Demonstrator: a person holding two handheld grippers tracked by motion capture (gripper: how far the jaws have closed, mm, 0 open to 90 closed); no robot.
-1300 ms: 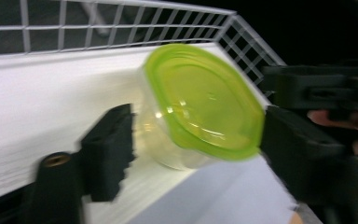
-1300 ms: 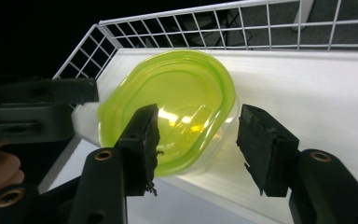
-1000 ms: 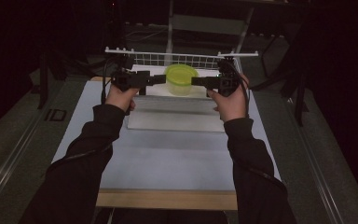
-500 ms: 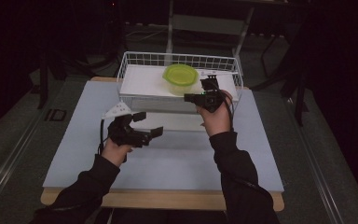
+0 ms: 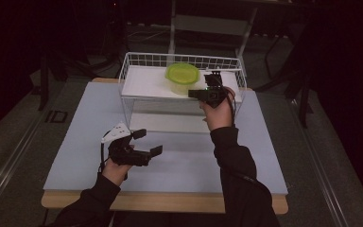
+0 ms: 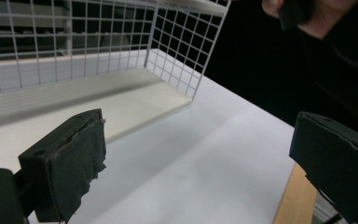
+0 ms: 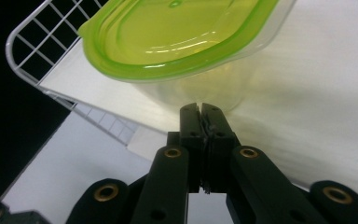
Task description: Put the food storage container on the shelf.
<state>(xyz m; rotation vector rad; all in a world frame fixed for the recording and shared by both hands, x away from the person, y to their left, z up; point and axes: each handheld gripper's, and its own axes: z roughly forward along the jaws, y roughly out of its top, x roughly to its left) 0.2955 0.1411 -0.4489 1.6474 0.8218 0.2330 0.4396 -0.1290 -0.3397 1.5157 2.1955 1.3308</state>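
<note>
At the left of the high view the left tongs (image 5: 147, 142) hang low over the pale tabletop (image 5: 75, 142), their jaws spread wide with nothing between them; the left gripper view looks between the two black pads (image 6: 70, 158) at bare tabletop and at the near corner of the white wire rack (image 6: 186, 56). So far from the work, this hand cannot steady anything, and that is the first weakness: whatever happens on the rack, the right hand deals with it alone. Moving right, the white wire rack (image 5: 137, 59) stands at the far side of the tabletop, and on its raised shelf sits the clear container with the green lid (image 5: 182, 75), well inside the rim. Just right of it the right tongs (image 5: 194, 93) are pressed together with nothing held; in the right gripper view their tips (image 7: 200, 112) stand right at the foot of the container (image 7: 182, 42), and whether they touch it I cannot tell. With the jaws closed, they have just been shutting without catching anything, so a forward nudge would likely push the light tub across the smooth shelf toward the far wire wall, or tilt it under its overhanging lid, rather than take hold. Reopening this close could also knock the lid's edge. The wire rim near the hand may snag the trailing cable too.
</note>
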